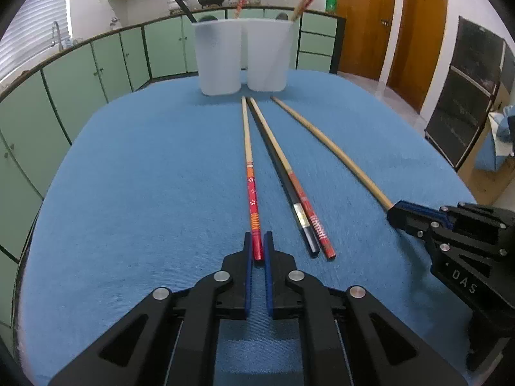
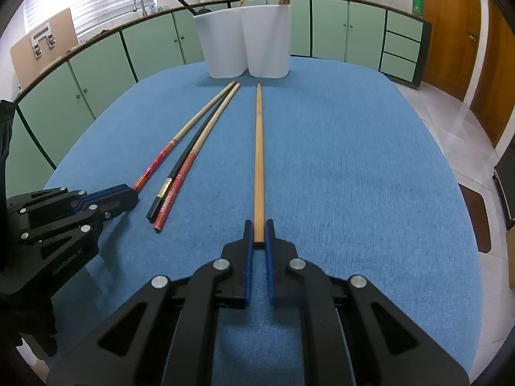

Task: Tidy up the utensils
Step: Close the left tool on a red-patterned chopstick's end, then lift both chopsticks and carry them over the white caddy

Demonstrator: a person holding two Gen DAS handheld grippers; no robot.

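Left wrist view puts my left gripper (image 1: pixel 257 251) around the red patterned end of the floral chopstick (image 1: pixel 249 173), its blue pads (image 1: pixel 248 267) either side and seemingly closed on it. My right gripper (image 2: pixel 259 233) likewise brackets the near end of the plain bamboo chopstick (image 2: pixel 258 160); whether either pinch is firm I cannot tell. Both sticks lie flat on the blue tablecloth (image 1: pixel 145 177), long axes running away from me, thin tips pointing at the two white cups (image 2: pixel 244 41). I'd squeeze fully, lift the near ends level, and avoid nudging the black chopstick (image 1: pixel 283 186) and red chopstick (image 1: pixel 305 206) lying together between them.
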